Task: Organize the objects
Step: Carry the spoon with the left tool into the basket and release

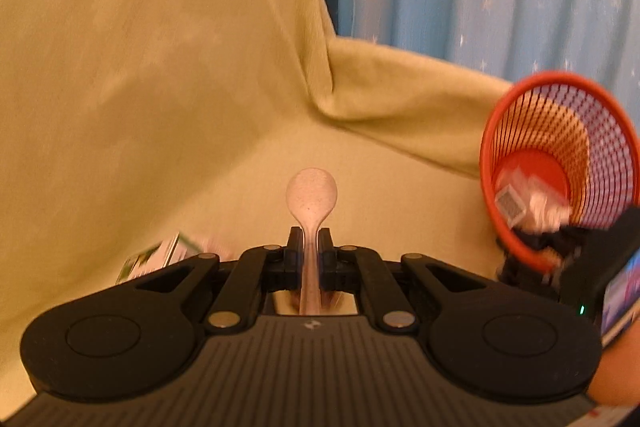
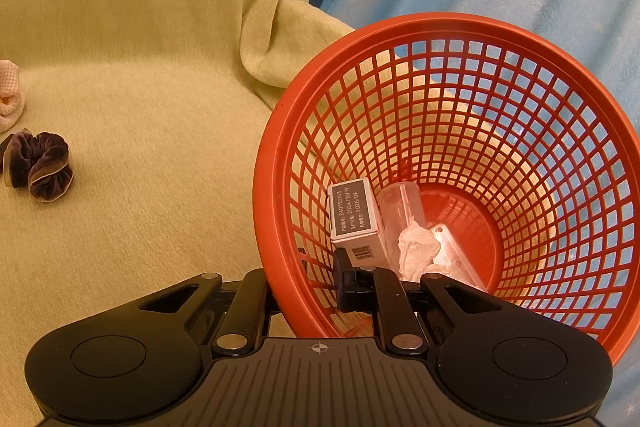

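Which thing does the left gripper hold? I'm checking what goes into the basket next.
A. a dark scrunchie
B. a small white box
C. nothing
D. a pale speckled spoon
D: in the left wrist view the left gripper is shut on the handle of the spoon, whose bowl sticks out ahead.

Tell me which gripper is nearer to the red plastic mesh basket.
Right. The right gripper is clamped on the red plastic mesh basket at its near rim, one finger inside, one outside. The left gripper holds a pale speckled spoon off to the basket's left, apart from it.

Glossy plastic basket (image 2: 472,39), plush matt cloth (image 2: 152,131).
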`<state>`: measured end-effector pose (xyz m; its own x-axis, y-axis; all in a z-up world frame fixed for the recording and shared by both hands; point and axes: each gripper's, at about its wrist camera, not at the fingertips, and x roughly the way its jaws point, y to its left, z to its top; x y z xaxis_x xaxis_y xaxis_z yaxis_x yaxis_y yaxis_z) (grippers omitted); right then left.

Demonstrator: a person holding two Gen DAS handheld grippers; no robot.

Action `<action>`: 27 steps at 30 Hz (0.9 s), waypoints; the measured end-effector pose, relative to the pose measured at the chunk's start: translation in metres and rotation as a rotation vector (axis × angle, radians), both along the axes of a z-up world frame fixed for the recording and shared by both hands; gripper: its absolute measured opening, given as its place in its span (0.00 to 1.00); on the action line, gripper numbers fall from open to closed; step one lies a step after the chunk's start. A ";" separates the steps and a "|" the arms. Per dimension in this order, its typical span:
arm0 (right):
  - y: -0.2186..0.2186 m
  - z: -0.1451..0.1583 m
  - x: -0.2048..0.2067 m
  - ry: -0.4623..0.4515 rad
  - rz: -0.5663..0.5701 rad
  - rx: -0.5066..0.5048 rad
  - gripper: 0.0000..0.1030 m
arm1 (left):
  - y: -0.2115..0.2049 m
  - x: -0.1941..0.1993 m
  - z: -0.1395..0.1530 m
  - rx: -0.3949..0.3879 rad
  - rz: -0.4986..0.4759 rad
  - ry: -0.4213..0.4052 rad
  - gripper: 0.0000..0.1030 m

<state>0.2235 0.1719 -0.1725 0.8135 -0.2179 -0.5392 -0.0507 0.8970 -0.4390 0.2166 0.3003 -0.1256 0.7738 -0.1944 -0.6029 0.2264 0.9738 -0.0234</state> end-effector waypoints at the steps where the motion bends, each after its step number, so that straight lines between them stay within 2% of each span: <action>1: 0.001 0.000 0.000 0.000 0.000 0.000 0.10 | -0.002 0.004 0.003 -0.010 0.003 -0.007 0.04; 7: 0.000 0.001 0.000 -0.001 0.000 0.002 0.10 | -0.023 0.017 0.018 -0.044 -0.035 -0.036 0.04; 13: 0.000 0.001 0.000 -0.001 -0.001 0.005 0.10 | -0.046 0.012 0.026 -0.056 -0.113 -0.027 0.04; 20: 0.000 0.003 0.001 -0.003 -0.004 0.010 0.10 | -0.084 0.003 0.043 -0.065 -0.331 0.020 0.04; 27: -0.001 0.004 0.004 -0.007 -0.006 0.020 0.10 | -0.161 0.019 0.056 0.000 -0.582 0.032 0.04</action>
